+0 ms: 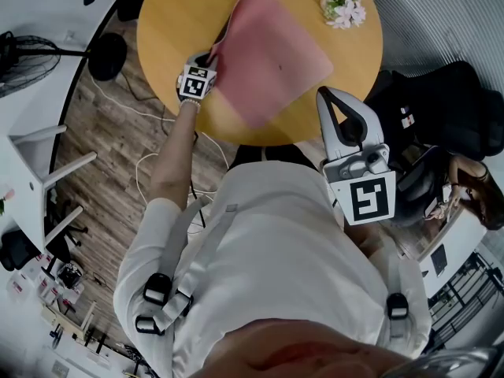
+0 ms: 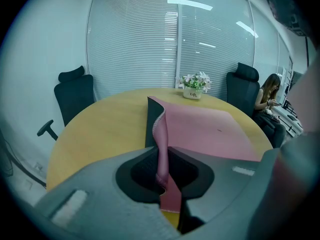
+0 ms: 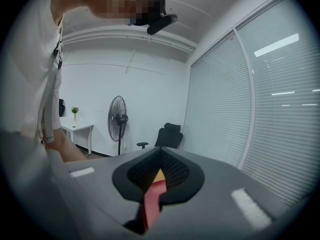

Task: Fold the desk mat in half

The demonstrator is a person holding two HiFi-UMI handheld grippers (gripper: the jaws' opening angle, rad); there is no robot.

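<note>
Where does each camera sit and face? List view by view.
Head view: on the head, steeply down at the round table; torso, left arm, left tool, right tool show.
Left gripper view: on the left tool, across the pink desk mat toward the flowers; its jaws clamp it.
Right gripper view: on the right tool, toward a pedestal fan; shirt at left.
Shared: head and left views show mat, flowers.

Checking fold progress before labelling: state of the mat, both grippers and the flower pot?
desk mat: left edge lifted off the table, rest flat, not folded.
left gripper: shut on the desk mat's edge.
right gripper: shut, empty, held off the table.
flower pot: upright on the table.
</note>
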